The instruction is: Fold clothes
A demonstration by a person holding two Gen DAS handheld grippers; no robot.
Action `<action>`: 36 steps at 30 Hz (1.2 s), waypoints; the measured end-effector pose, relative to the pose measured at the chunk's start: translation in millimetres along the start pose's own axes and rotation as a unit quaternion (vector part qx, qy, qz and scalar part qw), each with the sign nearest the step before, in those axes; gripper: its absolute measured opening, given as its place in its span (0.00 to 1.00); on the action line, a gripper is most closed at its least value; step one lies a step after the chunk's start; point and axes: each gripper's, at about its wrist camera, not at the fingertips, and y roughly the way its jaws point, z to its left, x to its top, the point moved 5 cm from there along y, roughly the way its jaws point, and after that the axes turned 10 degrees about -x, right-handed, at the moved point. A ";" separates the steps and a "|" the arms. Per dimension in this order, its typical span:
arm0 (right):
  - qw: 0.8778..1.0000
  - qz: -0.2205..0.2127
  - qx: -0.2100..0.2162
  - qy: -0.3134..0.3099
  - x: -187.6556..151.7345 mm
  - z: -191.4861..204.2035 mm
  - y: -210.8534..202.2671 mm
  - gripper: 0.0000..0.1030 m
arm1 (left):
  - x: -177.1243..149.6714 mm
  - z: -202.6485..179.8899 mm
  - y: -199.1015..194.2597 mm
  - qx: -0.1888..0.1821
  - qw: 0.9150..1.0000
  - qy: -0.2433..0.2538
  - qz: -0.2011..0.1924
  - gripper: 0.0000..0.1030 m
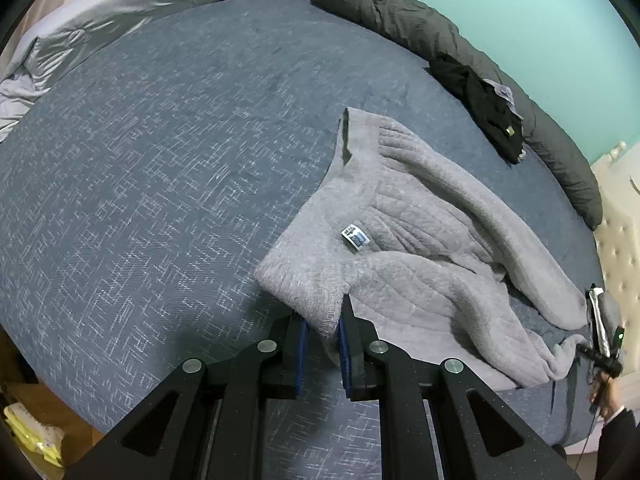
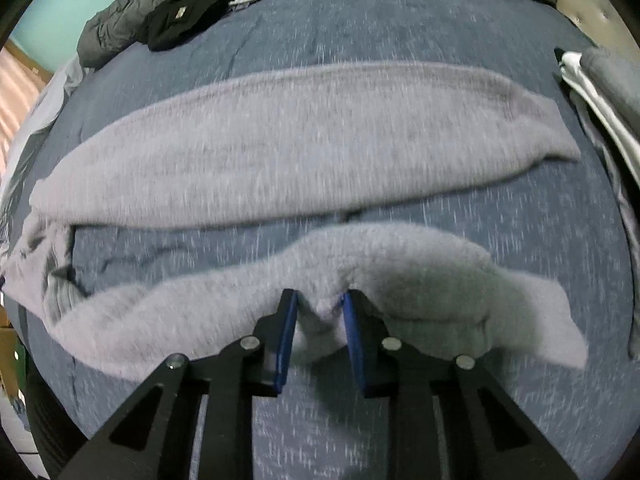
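Grey fleece trousers (image 1: 400,208) lie spread on a blue bed (image 1: 160,160), a small blue-and-white label (image 1: 355,236) showing inside the waist. My left gripper (image 1: 322,320) is shut on the near corner of the waistband. In the right wrist view the far leg (image 2: 280,140) lies flat across the bed. The near leg (image 2: 400,256) is humped up, with a fold of it pinched between the blue pads (image 2: 286,332) of my right gripper (image 2: 320,312). That view is blurred.
A dark grey duvet (image 1: 400,8) runs along the far edge, with a black garment (image 1: 488,108) beside it. A pale grey sheet (image 1: 100,12) is bunched at the far left. Folded clothes (image 2: 600,92) sit by the padded headboard (image 1: 620,220). A person's hand (image 1: 600,396) shows at the right.
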 end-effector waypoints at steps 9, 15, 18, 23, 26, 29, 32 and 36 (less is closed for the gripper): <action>0.999 0.034 -0.016 -0.007 13.7 2.8 38.7 0.23 | 0.5 -1.8 3.3 0.006 1.000 0.006 0.005 0.14; 1.000 0.020 -0.013 0.018 39.5 7.8 48.4 0.23 | 0.5 -3.6 3.6 0.014 1.000 0.013 0.008 0.14; 1.000 0.010 -0.002 0.013 44.0 10.0 40.9 0.23 | 0.6 -4.6 2.8 0.014 1.000 0.015 0.008 0.14; 0.999 -0.039 0.013 -0.001 32.6 -6.0 -3.9 0.23 | 0.0 -5.0 2.9 0.012 1.000 0.017 0.008 0.14; 0.998 -0.050 0.022 -0.021 11.6 -20.3 -31.6 0.27 | 0.0 -7.2 4.2 0.010 1.000 0.017 0.007 0.14; 0.999 -0.024 0.026 -0.039 -19.1 -23.8 -35.0 0.27 | 0.5 -7.8 5.4 0.010 1.000 0.015 0.006 0.14; 0.998 0.001 0.022 -0.056 -39.9 -24.6 -23.9 0.27 | 0.8 -7.8 5.7 0.009 1.000 0.009 0.004 0.14; 0.998 0.008 0.034 -0.058 -45.7 -8.8 -10.3 0.27 | -2.0 -10.4 6.2 0.012 1.000 0.014 0.006 0.14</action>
